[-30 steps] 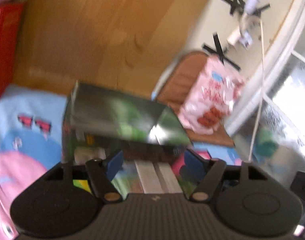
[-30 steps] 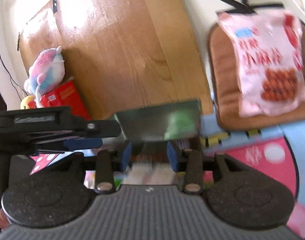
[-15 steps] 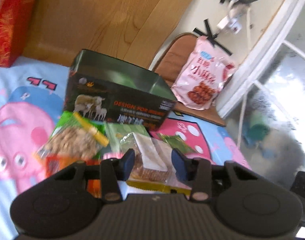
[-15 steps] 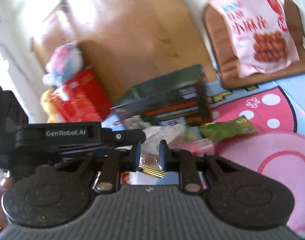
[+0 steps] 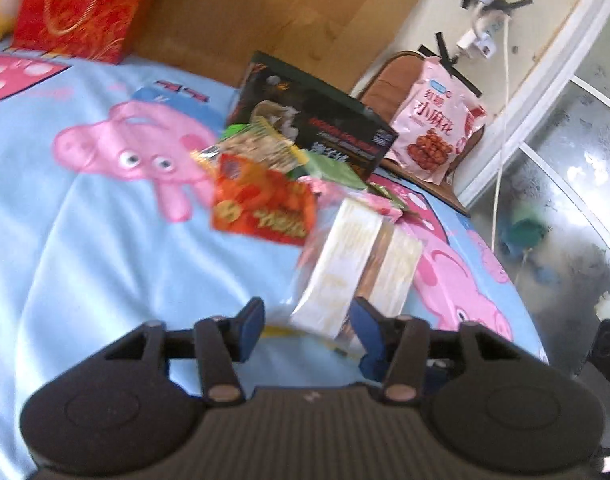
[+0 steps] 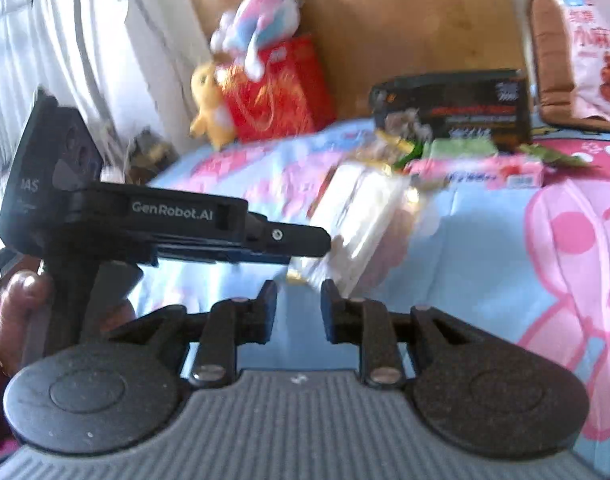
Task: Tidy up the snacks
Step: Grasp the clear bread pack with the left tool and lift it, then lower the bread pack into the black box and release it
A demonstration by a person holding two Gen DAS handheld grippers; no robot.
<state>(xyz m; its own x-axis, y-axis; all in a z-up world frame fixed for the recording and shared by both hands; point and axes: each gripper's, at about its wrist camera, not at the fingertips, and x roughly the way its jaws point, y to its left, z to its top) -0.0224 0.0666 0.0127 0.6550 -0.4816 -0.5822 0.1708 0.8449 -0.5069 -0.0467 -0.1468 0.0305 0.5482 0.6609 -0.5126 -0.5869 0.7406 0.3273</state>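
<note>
On the blue cartoon blanket (image 5: 85,248) the snack pile lay before a dark box (image 5: 317,124), with a clear-wrapped cake packet (image 5: 353,264) nearest both the left gripper (image 5: 309,326) and right gripper (image 6: 295,312), whose empty jaws were parting, a red bag (image 5: 81,4) beyond.

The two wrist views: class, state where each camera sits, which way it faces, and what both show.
Left wrist: on the left gripper, looking along its opening fingers at the wrapped cake pack on the cartoon sheet.
Right wrist: on the right gripper, fingers opening, facing the same pack; a hand shows.
Shared: pack, dark box, red bag.
</note>
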